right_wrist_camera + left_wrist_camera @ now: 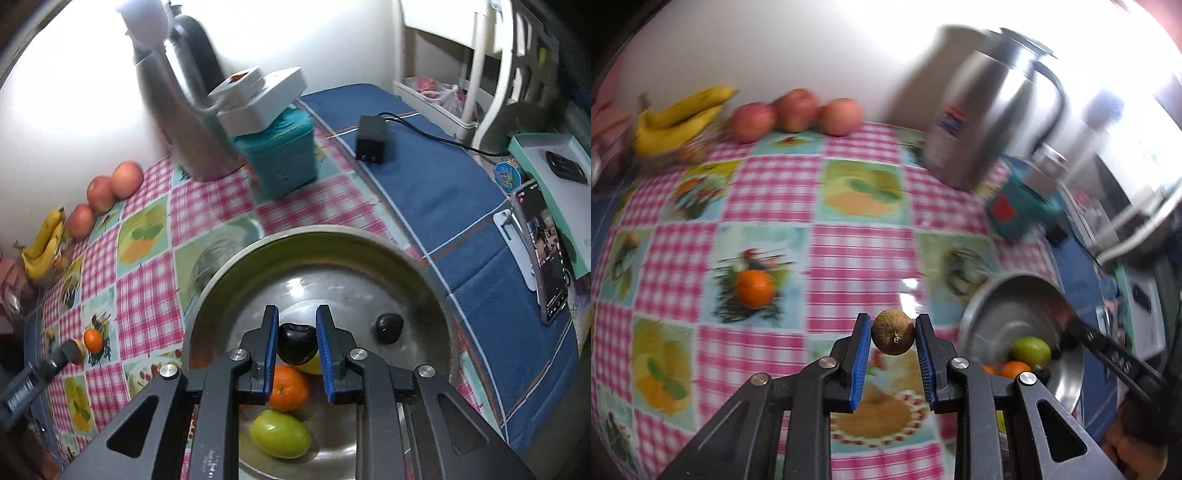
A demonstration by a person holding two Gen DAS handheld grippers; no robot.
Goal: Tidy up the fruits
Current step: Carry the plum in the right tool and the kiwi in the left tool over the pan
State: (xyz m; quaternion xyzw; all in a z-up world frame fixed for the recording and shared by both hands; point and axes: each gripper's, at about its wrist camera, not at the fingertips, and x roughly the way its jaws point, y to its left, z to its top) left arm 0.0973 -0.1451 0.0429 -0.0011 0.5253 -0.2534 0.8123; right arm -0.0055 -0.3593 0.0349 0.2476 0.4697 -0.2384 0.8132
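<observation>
My left gripper (893, 332) is shut on a small brown kiwi-like fruit (893, 336), held above the checked tablecloth (775, 184). A small orange (754, 288) lies on the cloth to its left. My right gripper (296, 332) is shut on a dark plum-like fruit (296, 342) above the steel bowl (424, 280). In the bowl lie an orange (290, 387), a green fruit (280, 434) and another dark fruit (388, 326). The bowl also shows in the left wrist view (997, 295). Bananas (679, 118) and three peaches (796, 114) sit at the far edge by the wall.
A steel thermos jug (982, 118) and a teal box (280, 155) with white boxes on top stand at the back. A blue cloth (443, 192) carries a black power adapter (371, 138) and a phone on a stand (539, 251) to the right.
</observation>
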